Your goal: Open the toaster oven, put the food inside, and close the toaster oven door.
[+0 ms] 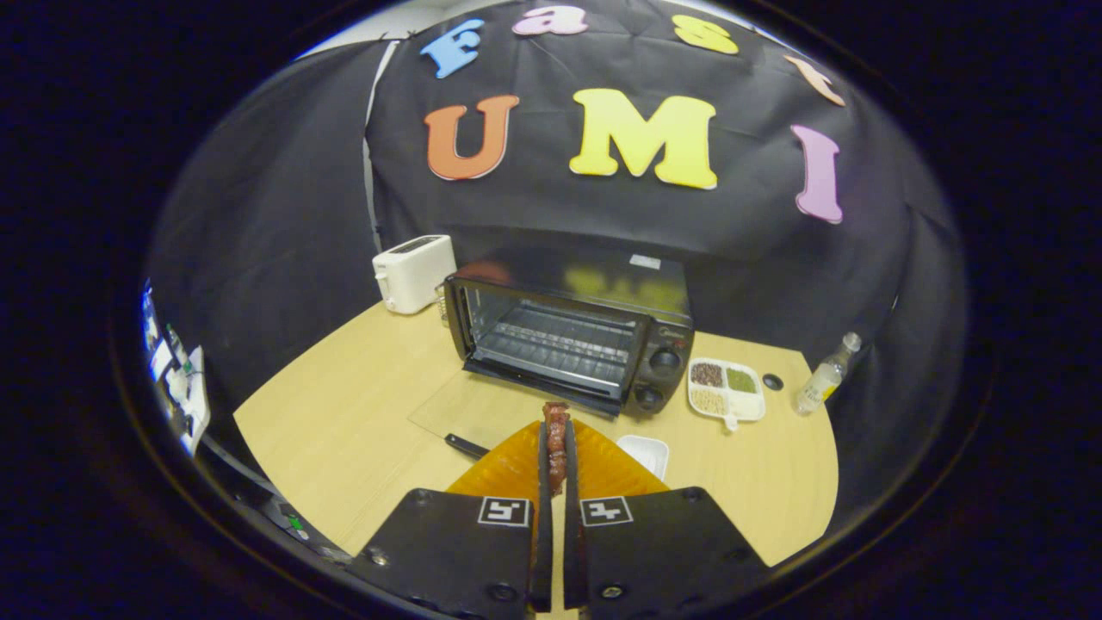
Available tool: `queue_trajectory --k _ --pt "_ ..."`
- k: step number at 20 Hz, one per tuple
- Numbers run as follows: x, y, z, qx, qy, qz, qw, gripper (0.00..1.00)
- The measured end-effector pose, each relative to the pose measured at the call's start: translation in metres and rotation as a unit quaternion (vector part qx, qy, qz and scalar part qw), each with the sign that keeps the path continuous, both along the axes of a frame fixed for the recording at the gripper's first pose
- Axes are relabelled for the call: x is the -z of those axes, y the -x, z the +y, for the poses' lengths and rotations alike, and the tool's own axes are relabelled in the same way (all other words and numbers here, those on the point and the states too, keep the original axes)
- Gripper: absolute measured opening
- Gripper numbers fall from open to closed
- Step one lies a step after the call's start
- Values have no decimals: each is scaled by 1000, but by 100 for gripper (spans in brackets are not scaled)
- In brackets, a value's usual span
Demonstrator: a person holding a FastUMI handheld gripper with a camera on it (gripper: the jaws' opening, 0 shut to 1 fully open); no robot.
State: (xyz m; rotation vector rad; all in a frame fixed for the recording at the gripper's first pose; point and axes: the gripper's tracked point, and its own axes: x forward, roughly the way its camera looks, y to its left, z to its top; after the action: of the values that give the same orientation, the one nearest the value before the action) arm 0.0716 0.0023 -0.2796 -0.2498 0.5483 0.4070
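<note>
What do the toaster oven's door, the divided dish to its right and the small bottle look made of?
Toaster oven door: looks like clear glass, lying open with the table grain visible through it. Divided dish: white, smooth, probably plastic or ceramic. Bottle: clear, likely plastic. The gripper is shut on the food.

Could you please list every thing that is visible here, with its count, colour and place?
toaster oven: 1, black, back of table, glass door lowered open
toaster: 1, white, beside the oven
divided dish: 1, white, holding grains, by the oven's knobs
bottle: 1, clear, past the dish
small tray: 1, white, ahead of the fingers
table: 1, light wood
food skewer: 1, reddish brown, between the fingers
gripper: 1, shut on the skewer, before the oven
</note>
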Motion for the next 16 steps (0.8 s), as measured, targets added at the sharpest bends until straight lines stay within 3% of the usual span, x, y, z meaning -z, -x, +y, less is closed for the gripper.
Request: queue_trajectory --k 5,8,13,16 --pt "17 -3 51 -13 21 -53 998 8" --pt "30 -14 75 -2 -3 -56 998 8" --pt "34 -55 89 54 -77 -66 993 8" --pt "38 -76 90 100 -156 -55 981 8"
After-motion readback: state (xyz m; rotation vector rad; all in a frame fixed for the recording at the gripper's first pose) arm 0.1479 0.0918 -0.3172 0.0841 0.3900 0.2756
